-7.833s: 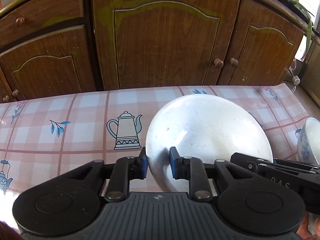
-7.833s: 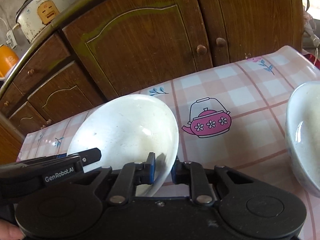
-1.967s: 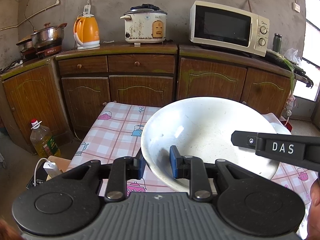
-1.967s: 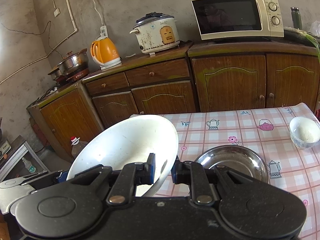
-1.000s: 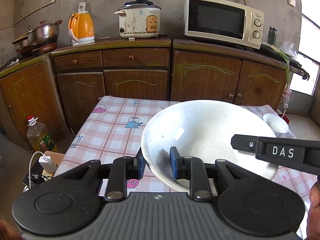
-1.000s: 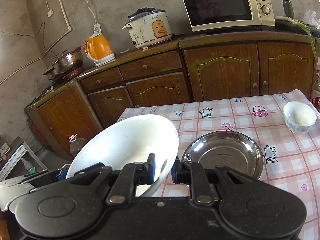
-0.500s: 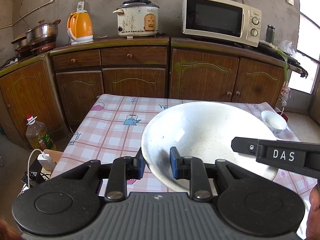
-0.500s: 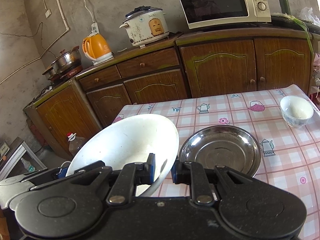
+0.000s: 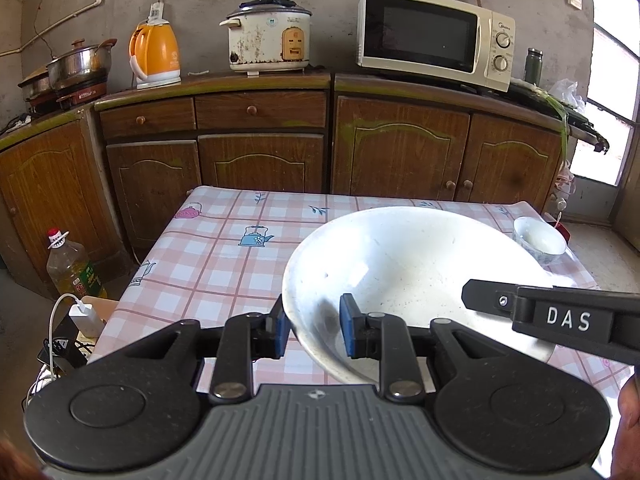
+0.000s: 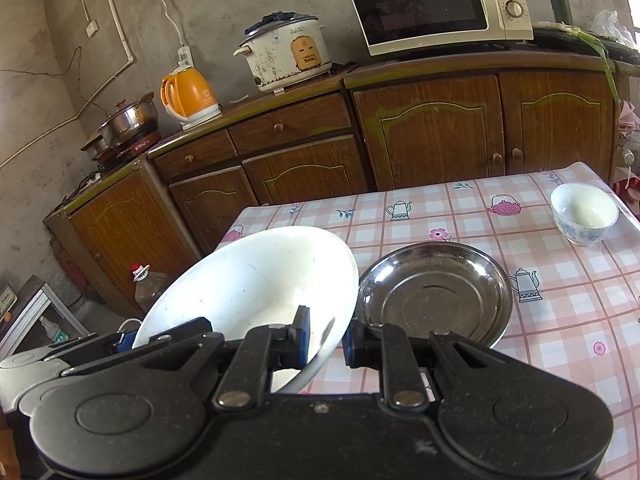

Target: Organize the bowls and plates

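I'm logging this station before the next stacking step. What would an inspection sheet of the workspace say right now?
Surface: table under pink checked cloth.
Job's things: white plate held above it; steel plate and small bowl resting.
Clutter: nothing seen on the table.
Grippers: left gripper and right gripper, jaws closed on the white plate's rim.
Cables: charger on the floor.
Surroundings: microwave, rice cooker, kettle, oil bottle.

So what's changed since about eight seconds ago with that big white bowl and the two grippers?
The white bowl was low at the table's far edge, close to the cabinets; it has been lifted and drawn back, now tilted beside the steel plate. Unchanged: left gripper and right gripper still clamp its rim on opposite sides; the small patterned bowl remains on the tablecloth.
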The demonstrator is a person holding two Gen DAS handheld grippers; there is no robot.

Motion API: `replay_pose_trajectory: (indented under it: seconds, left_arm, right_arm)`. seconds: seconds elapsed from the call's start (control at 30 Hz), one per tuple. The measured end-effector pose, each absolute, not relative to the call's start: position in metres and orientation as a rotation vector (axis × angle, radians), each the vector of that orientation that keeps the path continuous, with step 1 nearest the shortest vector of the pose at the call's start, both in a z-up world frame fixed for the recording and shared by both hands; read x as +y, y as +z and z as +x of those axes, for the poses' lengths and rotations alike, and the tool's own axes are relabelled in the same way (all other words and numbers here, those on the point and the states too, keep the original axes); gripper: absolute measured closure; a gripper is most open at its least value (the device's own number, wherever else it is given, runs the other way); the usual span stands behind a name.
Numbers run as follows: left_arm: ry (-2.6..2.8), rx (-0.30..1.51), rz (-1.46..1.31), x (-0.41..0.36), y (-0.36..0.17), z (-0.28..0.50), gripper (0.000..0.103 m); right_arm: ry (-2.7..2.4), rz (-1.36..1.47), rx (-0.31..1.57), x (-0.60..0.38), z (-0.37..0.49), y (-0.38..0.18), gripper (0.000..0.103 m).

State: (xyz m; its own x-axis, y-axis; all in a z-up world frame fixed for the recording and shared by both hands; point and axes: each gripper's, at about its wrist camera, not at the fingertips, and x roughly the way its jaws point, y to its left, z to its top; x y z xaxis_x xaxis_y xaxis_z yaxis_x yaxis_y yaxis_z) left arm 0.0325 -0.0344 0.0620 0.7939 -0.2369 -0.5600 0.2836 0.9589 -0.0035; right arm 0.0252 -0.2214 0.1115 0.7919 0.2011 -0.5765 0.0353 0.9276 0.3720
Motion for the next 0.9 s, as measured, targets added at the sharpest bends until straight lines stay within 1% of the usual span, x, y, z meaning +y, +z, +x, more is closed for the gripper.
replay_pose_trajectory:
  seconds: [0.9]
  left_arm:
    - [-0.337,0.613,0.083,-0.046,0.050,0.017,0.078]
  right_arm:
    - [0.039,0.406,0.677,-0.236,-0.006,0.097,0.081]
